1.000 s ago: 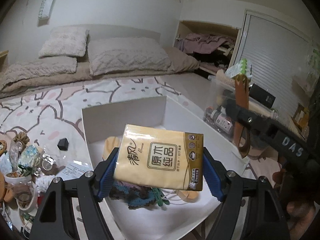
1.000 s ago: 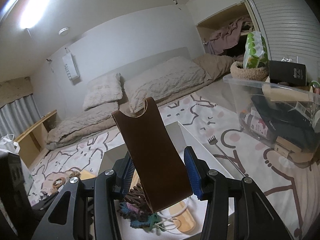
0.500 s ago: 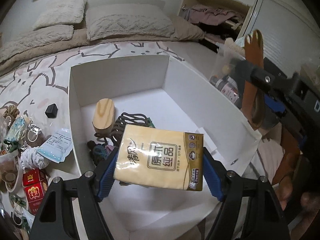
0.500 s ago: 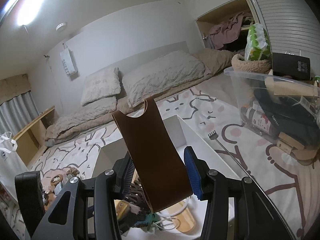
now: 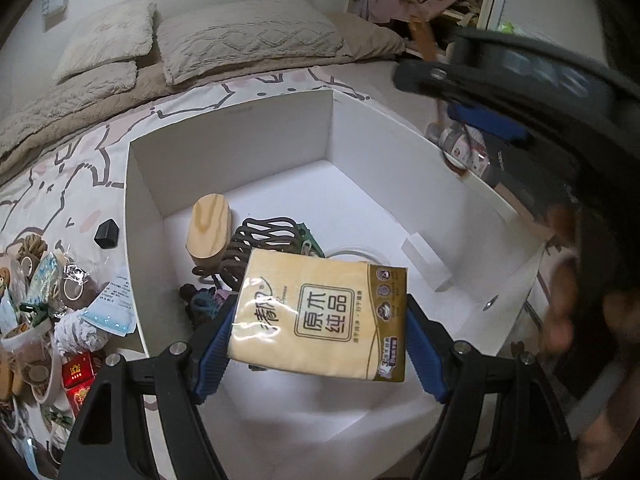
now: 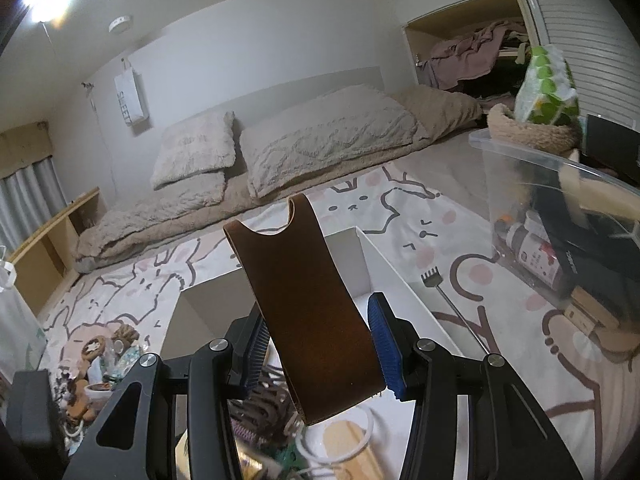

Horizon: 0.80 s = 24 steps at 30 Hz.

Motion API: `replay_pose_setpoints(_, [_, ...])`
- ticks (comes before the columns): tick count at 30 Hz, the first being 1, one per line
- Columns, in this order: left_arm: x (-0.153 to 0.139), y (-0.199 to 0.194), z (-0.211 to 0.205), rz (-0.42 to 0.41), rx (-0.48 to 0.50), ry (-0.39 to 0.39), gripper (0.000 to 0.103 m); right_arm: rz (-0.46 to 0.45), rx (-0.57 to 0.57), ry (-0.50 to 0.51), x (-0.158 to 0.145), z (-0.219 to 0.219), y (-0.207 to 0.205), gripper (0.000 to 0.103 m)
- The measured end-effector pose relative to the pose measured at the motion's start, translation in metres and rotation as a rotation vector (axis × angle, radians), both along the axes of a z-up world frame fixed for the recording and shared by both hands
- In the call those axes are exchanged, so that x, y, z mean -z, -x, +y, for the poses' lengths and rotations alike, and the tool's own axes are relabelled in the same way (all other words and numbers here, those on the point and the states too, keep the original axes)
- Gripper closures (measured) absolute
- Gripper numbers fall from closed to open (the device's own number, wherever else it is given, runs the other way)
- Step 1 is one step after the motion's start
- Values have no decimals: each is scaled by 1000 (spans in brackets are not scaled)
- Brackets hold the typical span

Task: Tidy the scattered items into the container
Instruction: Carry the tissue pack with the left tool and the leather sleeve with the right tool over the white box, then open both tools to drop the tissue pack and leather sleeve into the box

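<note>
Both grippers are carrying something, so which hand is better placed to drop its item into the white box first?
Left. The left gripper holds the yellow tissue pack over the white box, pointing down into it. The right gripper grips the brown leather piece at a shallower angle.

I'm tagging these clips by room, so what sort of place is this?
Most likely a bedroom: pillows lie along the wall on a low bed with a cartoon-print sheet, and an open closet holds clothes.
</note>
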State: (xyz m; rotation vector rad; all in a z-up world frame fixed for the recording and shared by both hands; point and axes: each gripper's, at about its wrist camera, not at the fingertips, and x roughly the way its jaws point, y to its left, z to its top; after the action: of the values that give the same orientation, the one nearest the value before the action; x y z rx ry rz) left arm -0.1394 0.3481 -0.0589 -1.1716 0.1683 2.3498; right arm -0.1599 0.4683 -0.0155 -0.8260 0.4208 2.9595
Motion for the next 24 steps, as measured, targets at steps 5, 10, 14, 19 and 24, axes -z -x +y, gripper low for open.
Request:
replay_pose_setpoints(5, [2,-2,5,24,27,42,26,-20,-22,-31,6,-7,14,54])
replay_pose_setpoints(10, [4,-3,6,38,35,56,26,-41,4,-79,9,-12,18,44])
replay_pose_setpoints(14, [5,-1,5,36,34,54,26,-2,27,-74,2,-9,11,0])
replay_pose_setpoints(19, [6,1,4,20,37,53,26,-15,34,-64,2,-6,12,0])
replay_pose_setpoints(24, [7,1,4,19,39,54,26,-16,37,-65,4,-4,14,0])
